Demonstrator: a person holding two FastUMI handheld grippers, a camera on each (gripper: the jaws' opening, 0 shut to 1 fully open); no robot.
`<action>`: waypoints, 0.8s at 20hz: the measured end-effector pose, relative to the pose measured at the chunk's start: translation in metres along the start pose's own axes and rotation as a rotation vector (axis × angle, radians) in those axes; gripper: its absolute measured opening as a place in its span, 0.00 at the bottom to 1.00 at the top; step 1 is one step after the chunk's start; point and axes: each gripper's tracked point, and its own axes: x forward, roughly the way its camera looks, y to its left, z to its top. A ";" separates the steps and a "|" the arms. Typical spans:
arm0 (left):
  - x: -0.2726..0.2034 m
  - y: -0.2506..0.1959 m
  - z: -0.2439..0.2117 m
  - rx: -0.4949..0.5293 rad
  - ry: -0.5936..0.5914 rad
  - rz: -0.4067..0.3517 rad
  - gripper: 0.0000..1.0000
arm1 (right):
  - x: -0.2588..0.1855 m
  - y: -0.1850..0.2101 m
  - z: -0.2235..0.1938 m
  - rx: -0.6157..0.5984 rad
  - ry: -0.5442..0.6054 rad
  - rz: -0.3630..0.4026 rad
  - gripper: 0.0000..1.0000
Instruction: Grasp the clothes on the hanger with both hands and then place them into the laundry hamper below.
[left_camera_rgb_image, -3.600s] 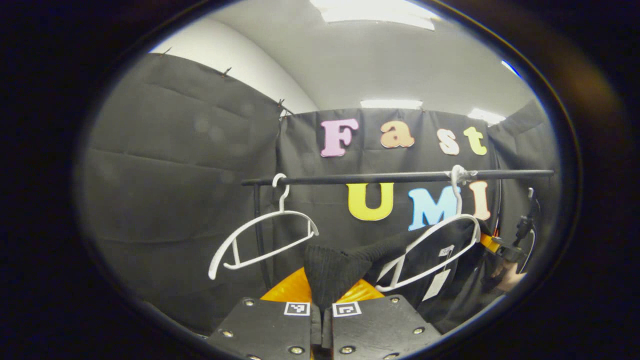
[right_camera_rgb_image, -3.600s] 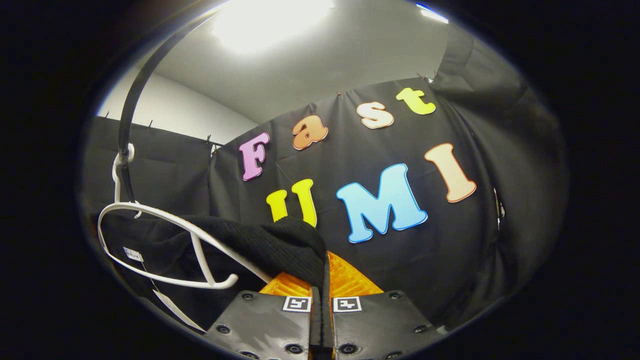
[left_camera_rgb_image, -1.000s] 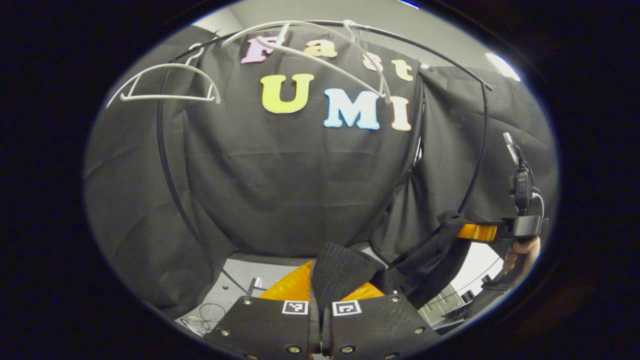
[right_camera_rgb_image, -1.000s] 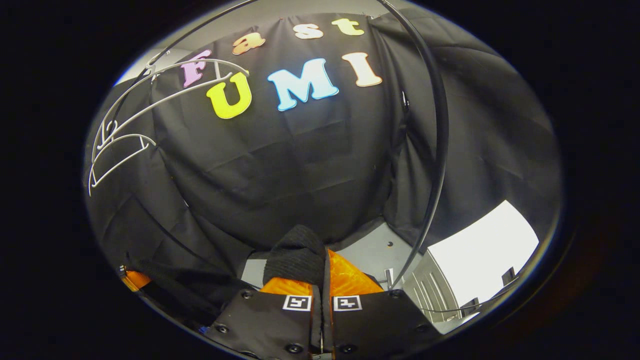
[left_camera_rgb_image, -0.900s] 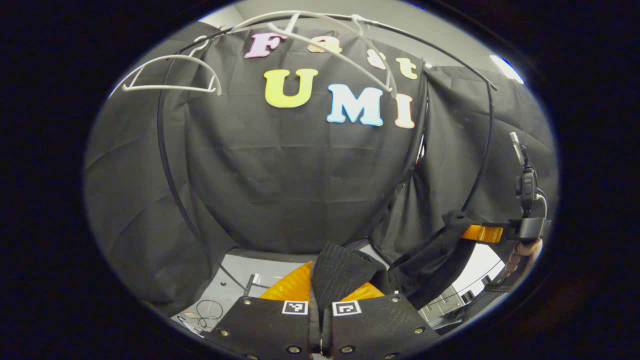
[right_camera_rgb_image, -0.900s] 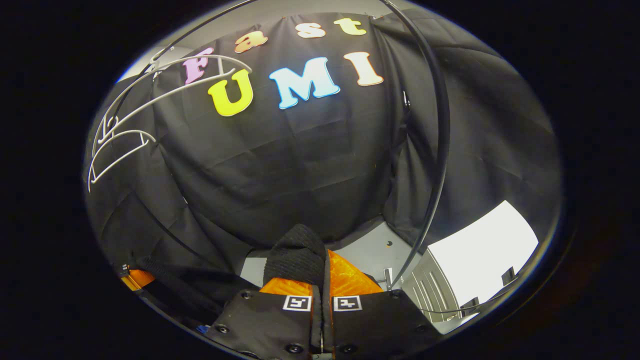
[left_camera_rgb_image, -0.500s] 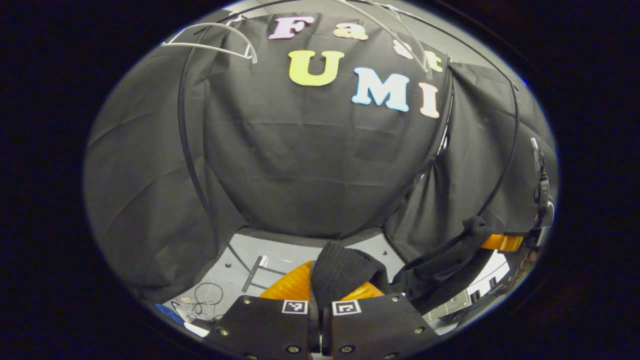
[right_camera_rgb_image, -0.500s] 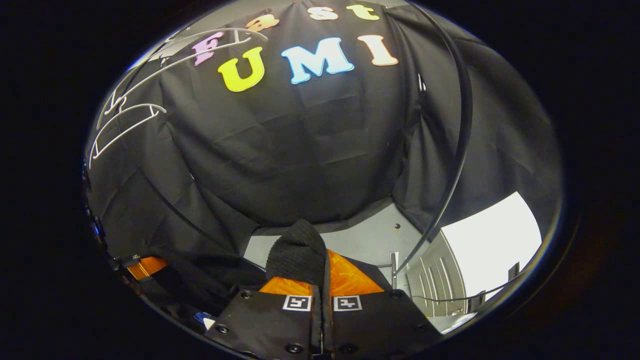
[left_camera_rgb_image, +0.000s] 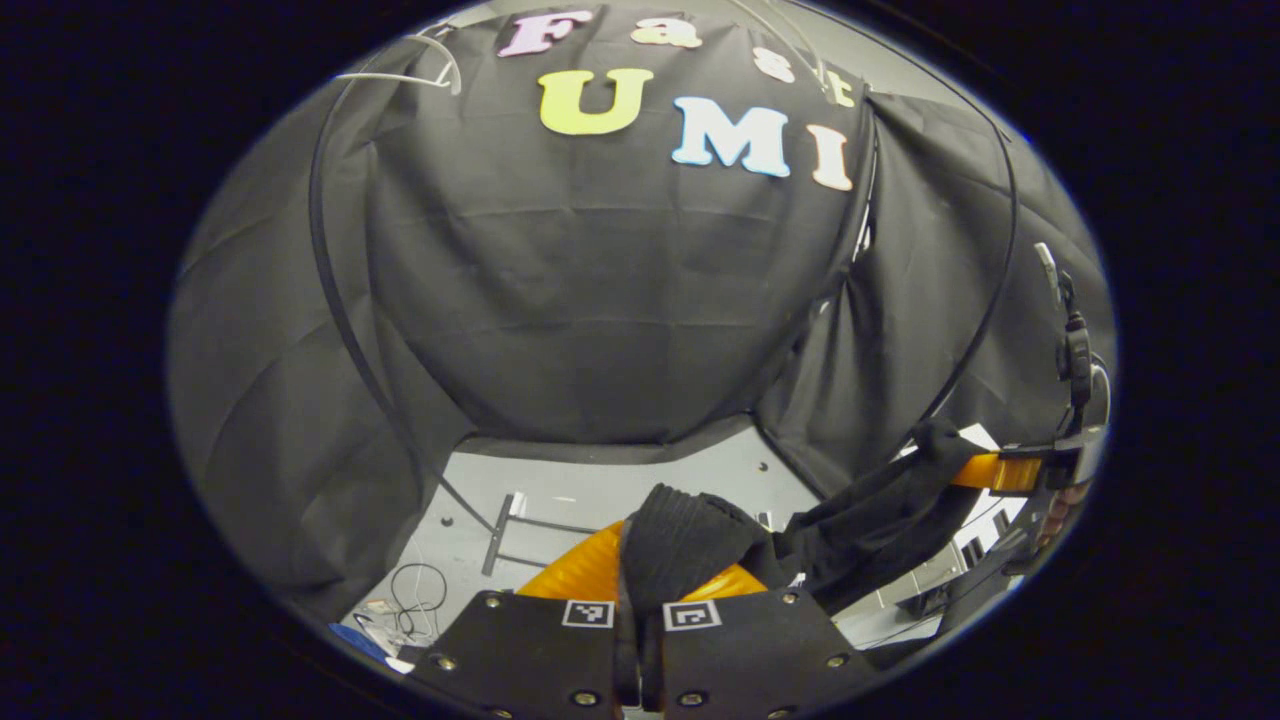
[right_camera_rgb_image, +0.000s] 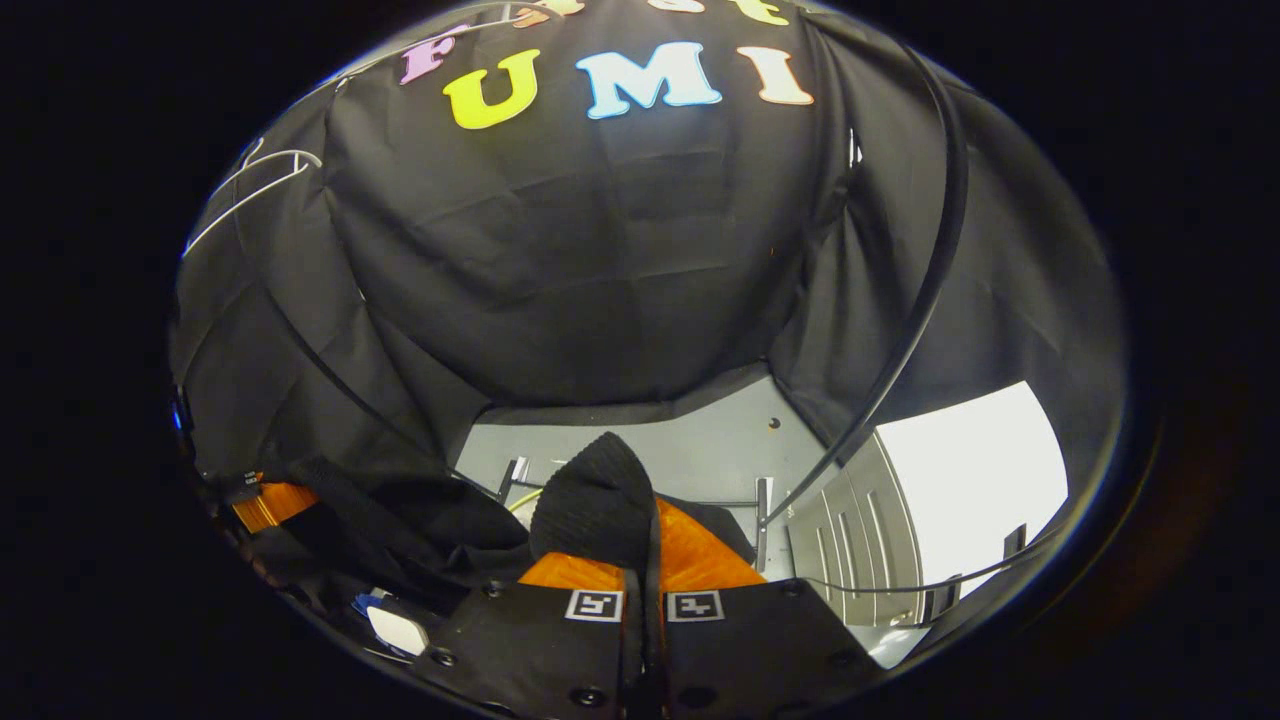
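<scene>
Floor (left_camera_rgb_image: 640, 478): grey, smooth, running up to the black cloth wall.
On it: rack base bar (left_camera_rgb_image: 500, 520) of the clothes rail, a thin cable loop (left_camera_rgb_image: 415, 590) near the left edge.
Rack foot (right_camera_rgb_image: 762, 510): upright on the floor.

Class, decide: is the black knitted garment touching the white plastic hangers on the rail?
Apart. In the left gripper view the black knitted garment sits low, pinched in the left gripper, while a white plastic hanger hangs far above.

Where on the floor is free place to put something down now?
Bare grey floor lies between the back cloth's hem and the black garment. Crowded: rack feet and loose cables at the left, where the garment hangs between both grippers.
</scene>
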 end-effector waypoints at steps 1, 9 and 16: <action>0.010 0.000 -0.009 0.007 0.017 0.001 0.02 | 0.003 0.001 -0.004 0.010 0.010 -0.005 0.00; 0.044 0.004 -0.029 0.054 0.088 -0.021 0.03 | 0.011 0.003 -0.018 0.012 0.067 -0.013 0.04; 0.059 0.002 -0.040 0.074 0.114 -0.029 0.02 | 0.017 0.003 -0.023 0.029 0.106 -0.021 0.11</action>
